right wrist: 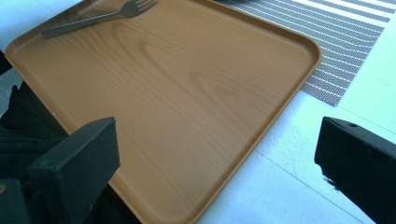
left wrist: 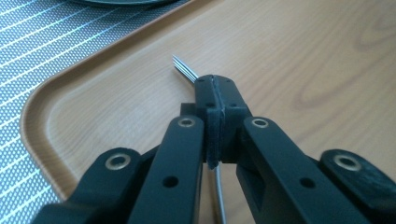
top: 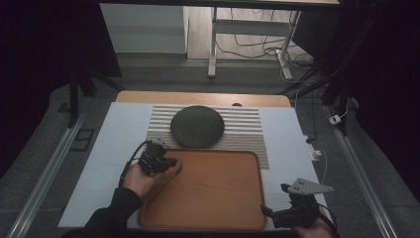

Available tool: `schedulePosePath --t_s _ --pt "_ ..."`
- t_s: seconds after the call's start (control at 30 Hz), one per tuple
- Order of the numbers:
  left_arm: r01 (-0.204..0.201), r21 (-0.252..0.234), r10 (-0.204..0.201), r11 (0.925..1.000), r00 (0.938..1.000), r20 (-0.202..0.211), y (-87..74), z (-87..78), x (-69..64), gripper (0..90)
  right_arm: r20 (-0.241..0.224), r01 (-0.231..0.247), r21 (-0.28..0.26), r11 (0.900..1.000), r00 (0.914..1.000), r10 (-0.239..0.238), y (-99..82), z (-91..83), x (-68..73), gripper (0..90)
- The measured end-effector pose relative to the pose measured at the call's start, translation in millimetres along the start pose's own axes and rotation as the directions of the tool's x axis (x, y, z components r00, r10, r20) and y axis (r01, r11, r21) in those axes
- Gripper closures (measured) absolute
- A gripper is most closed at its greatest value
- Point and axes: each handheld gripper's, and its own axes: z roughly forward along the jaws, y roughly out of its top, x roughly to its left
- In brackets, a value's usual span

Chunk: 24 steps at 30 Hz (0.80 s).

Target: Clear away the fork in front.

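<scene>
- The left gripper (left wrist: 215,86) had its jaws pressed together on a fork (left wrist: 186,71); in the left gripper view the tines stuck out just beyond the black fingertips, and the thin metal handle ran back beneath the jaws toward the bottom of that view.
- In the right gripper view the fork (right wrist: 100,17) showed whole, low over the tray's floor near one corner, tines pointing along the edge; whether it rested on the wood or was held just above it, I could not tell.
- In the high view the left gripper (top: 171,162) sat over the near-left part of the tray (top: 218,198), close to its left rim, held in a hand with a dark sleeve.
- The tray, wooden with rounded corners and a raised lip, lay at the near edge of the tabletop (top: 119,144), its far edge overlapping a striped placemat (top: 242,130).
- A dark round plate (top: 197,126) rested on that placemat, just beyond the tray's far rim.
- The right gripper (top: 272,210) hovered at the tray's near-right corner; its jaws stood wide apart with nothing between them, one over the tray's rim and the other over the pale tabletop.
</scene>
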Motion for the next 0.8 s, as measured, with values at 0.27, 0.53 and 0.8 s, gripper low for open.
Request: schedulePosePath --t_s 0.27,0.53,0.8 --pt "0.019 0.026 -0.019 0.9995 0.9998 -0.007 0.2 15.9 6.2 88.7 -0.003 -0.001 0.008 1.0000 1.0000 0.001 0.1 0.5 -0.1 0.3" --pt "-0.013 0.039 0.013 0.9992 0.9999 0.008 3.4 22.8 -6.5 88.7 -0.004 0.004 0.013 0.9999 1.0000 -0.004 0.2 0.9 -0.1 0.4" --pt "-0.039 0.059 0.037 0.9975 0.9987 0.036 4.1 30.7 -15.8 88.7 -0.005 0.006 0.018 0.9998 1.0000 -0.006 0.4 1.1 -0.1 0.4"
